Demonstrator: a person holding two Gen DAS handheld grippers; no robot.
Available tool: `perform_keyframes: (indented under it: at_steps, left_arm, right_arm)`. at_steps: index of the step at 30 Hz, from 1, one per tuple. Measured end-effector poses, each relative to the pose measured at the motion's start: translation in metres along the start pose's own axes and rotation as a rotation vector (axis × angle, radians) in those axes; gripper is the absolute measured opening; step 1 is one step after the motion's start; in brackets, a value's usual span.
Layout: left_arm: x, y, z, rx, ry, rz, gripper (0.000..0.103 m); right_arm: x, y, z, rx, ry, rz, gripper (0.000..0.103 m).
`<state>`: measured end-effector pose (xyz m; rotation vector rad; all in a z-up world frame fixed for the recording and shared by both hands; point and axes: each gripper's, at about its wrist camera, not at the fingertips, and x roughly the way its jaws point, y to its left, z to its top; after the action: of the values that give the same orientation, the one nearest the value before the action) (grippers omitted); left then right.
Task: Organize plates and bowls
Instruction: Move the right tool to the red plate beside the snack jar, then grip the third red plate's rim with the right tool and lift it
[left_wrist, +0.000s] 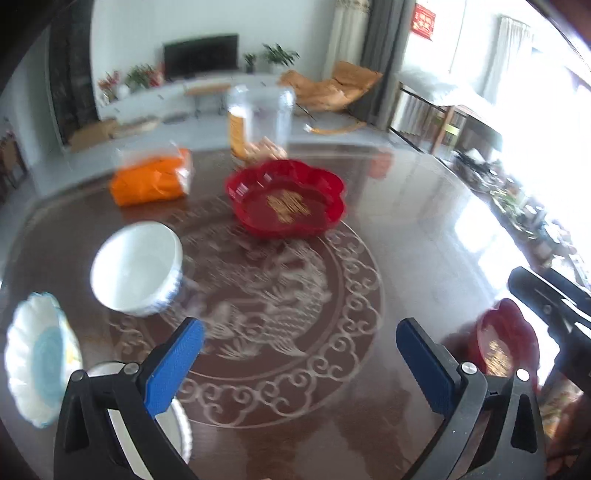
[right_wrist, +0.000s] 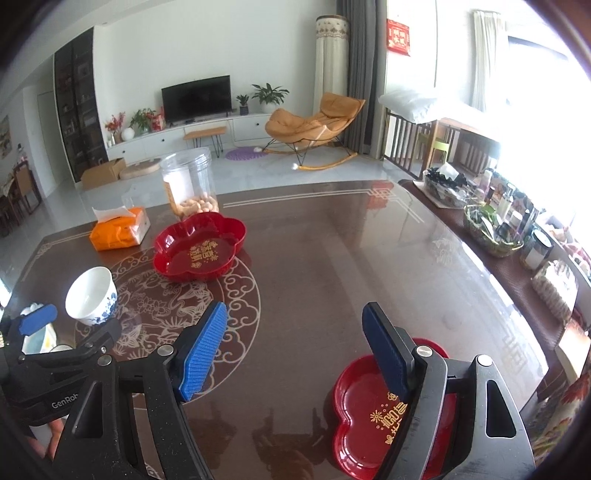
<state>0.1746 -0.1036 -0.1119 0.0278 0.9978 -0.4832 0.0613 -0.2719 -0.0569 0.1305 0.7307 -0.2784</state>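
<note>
The left gripper (left_wrist: 299, 354) is held wide open above the table (right_wrist: 332, 258), nothing between its blue pads (left_wrist: 173, 369). The right gripper (right_wrist: 295, 350) is likewise spread open and empty. On the left gripper's black body, seen from the right wrist, the letters "GenRob" are read; the rest is cut off.

A white bowl (right_wrist: 92, 295) with blue pattern stands upright at the table's left. A scalloped white plate (left_wrist: 37, 358) lies beside it, nearer the edge. A red tray (right_wrist: 199, 247) bearing gold characters, not legible, sits mid-table; a second red tray (right_wrist: 365, 417), also gold-lettered, lies under the right gripper's right finger. Behind are seen a jar (right_wrist: 188, 181) and an orange tissue pack (right_wrist: 118, 229).
</note>
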Motion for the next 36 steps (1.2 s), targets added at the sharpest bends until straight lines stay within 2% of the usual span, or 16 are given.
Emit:
perform_keyframes:
  at_steps: [1,2,5,8,10,12,16,20,26,31,36]
  left_arm:
    - [0.014,0.001,0.000,-0.014,0.082,-0.039,0.103]
    - [0.024,0.003,0.003,-0.024,0.128,-0.056,0.103]
    - [0.035,0.016,0.025,-0.053,0.103,-0.012,0.103]
    - [0.045,0.036,0.062,-0.092,0.077,0.023,0.103]
    - [0.058,0.052,0.088,-0.111,0.095,0.057,0.103]
    - [0.071,0.070,0.109,-0.135,0.106,0.053,0.103]
    - [0.093,0.095,0.149,-0.137,0.106,0.082,0.103]
    - [0.118,0.111,0.178,-0.144,0.135,0.118,0.103]
    - [0.158,0.125,0.194,-0.177,0.205,0.135,0.103]
    - [0.183,0.122,0.197,-0.159,0.231,0.168,0.101]
    - [0.204,0.121,0.195,-0.197,0.253,0.098,0.086]
  right_arm:
    - [0.008,-0.002,-0.001,0.017,0.036,0.032,0.085]
    - [0.018,-0.005,-0.002,0.040,0.075,0.060,0.085]
    - [0.046,-0.012,-0.007,0.097,0.166,0.117,0.085]
    - [0.075,-0.017,-0.003,0.135,0.241,0.174,0.090]
    - [0.094,-0.021,0.001,0.193,0.297,0.219,0.090]
    - [0.108,-0.024,0.009,0.237,0.303,0.263,0.090]
    - [0.130,-0.014,0.036,0.168,0.284,0.247,0.091]
    - [0.166,-0.014,0.064,0.245,0.344,0.270,0.090]
    - [0.230,-0.004,0.086,0.356,0.499,0.307,0.090]
    - [0.254,0.013,0.093,0.268,0.527,0.256,0.089]
    - [0.267,0.033,0.093,0.163,0.528,0.250,0.089]
